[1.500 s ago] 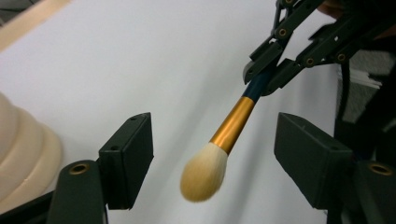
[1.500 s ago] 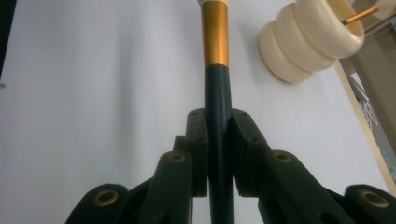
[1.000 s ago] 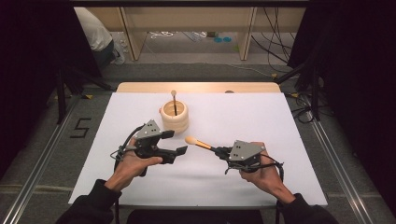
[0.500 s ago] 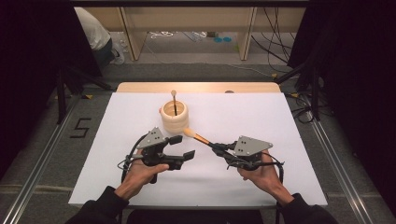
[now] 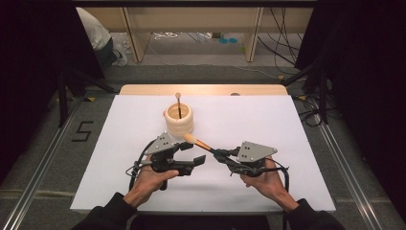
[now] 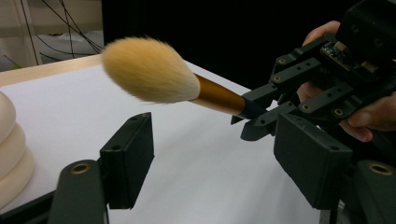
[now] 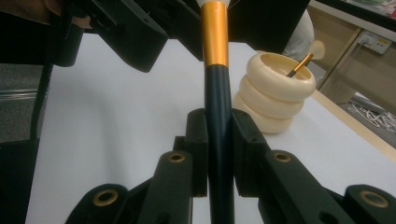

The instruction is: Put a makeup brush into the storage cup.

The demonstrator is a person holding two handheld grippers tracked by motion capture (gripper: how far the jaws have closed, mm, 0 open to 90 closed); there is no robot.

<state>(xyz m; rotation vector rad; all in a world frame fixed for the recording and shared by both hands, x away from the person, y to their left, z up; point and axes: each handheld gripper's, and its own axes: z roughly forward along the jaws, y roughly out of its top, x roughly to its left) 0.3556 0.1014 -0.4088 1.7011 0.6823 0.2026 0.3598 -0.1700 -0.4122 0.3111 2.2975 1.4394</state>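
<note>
High view first: the makeup brush with its fluffy cream bristle head, gold metal ferrule and dark handle lies almost level above the white table sheet, its long axis running from your right hand up and to the left, bristles leading toward the ribbed cream holder. Your right gripper has its jaws pinched narrow on the dark handle; in the right gripper view the two black pads press the handle from both sides, and the gold ferrule runs straight away from you. The bristle tip stops just short of the ribbed cream holder, which stands upright with a second, thinner brush leaning in it. Your left gripper sits just below and beside the bristle head, jaws wide apart; they have just been closing a little, yet nothing lies between the pads. In the left gripper view the bristle head hangs above the gap, slightly blurred, clear of both jaws. To the right of your right gripper the white sheet is bare out to its edge; behind the holder a light wooden strip marks the table's far edge, and the near edge lies close under your wrists.
</note>
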